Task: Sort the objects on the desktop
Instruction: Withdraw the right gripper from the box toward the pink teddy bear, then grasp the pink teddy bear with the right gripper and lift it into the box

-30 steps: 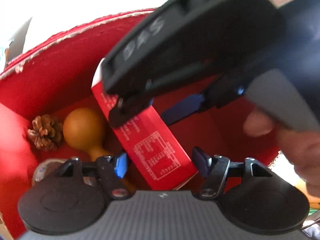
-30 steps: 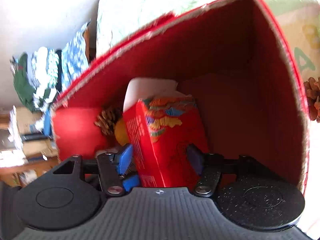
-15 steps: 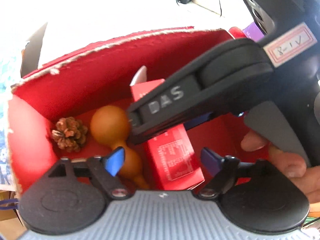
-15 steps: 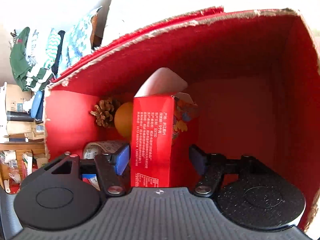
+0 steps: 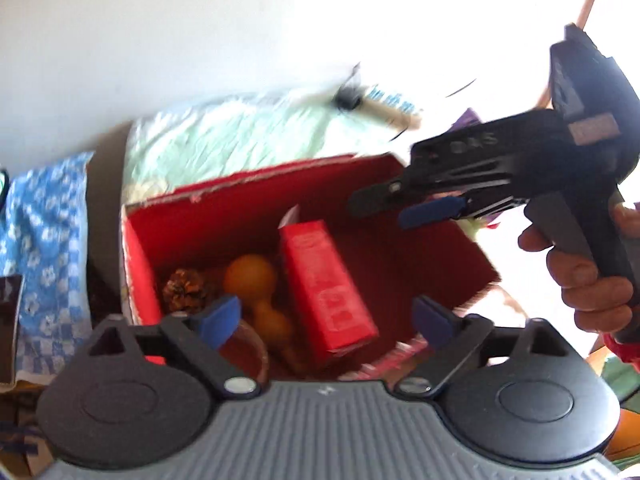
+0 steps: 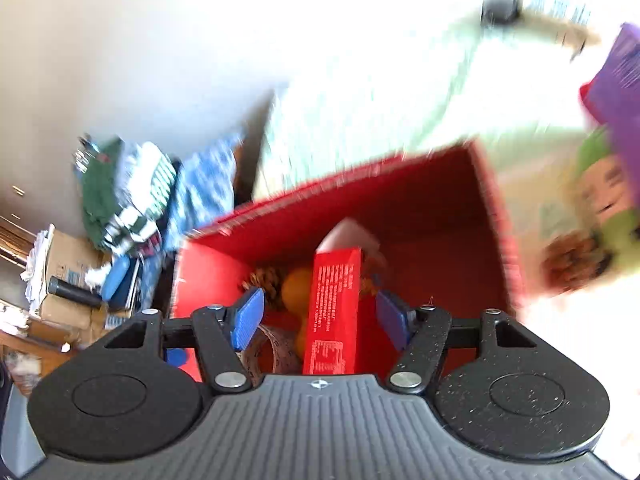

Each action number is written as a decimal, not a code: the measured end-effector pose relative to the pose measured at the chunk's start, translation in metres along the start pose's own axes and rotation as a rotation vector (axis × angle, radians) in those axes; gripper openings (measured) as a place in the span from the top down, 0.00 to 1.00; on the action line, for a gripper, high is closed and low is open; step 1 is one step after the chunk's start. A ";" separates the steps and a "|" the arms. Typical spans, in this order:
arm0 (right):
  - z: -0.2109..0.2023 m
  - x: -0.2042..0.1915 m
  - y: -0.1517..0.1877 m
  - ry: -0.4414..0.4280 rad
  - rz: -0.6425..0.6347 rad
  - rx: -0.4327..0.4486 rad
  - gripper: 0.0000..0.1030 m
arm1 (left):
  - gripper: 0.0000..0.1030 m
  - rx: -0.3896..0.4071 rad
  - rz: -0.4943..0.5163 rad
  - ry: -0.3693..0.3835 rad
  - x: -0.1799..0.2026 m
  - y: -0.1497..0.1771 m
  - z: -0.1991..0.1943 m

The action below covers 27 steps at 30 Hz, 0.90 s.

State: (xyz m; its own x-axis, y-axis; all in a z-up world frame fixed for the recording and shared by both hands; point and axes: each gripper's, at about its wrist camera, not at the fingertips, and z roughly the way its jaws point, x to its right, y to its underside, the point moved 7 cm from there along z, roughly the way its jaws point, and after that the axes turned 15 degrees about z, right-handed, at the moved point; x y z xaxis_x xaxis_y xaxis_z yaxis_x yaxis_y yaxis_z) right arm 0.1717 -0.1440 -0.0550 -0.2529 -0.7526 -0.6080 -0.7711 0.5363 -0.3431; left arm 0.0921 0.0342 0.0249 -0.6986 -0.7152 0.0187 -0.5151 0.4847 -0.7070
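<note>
The red carton (image 6: 334, 312) stands in the red box (image 5: 256, 204), both the left claw (image 5: 326, 320) and right claw (image 6: 320, 318) are wide and empty, so the placing step seems finished and the next move probably needs the pine cone (image 6: 576, 260) at the right of the frame.

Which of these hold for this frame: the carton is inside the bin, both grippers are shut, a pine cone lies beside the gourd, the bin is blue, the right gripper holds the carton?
1. The carton is inside the bin. True.
2. Both grippers are shut. False: the left gripper and the right gripper both stand open; the left's jaws have just been opening.
3. A pine cone lies beside the gourd. True.
4. The bin is blue. False: it is red.
5. The right gripper holds the carton. False: its pads are clear of the carton, which rests in the bin.
</note>
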 end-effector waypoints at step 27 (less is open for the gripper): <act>0.003 0.163 0.101 0.097 0.021 -0.103 0.36 | 0.23 -0.184 -0.051 0.214 0.136 0.069 0.231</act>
State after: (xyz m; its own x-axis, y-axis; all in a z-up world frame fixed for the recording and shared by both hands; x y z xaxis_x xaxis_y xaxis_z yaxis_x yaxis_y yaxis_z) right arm 0.0540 -0.2110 -0.1907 -0.3212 -0.7779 -0.5401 -0.8198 0.5139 -0.2527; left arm 0.0757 -0.1459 -0.1844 -0.7481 -0.6282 0.2136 -0.6202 0.5477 -0.5615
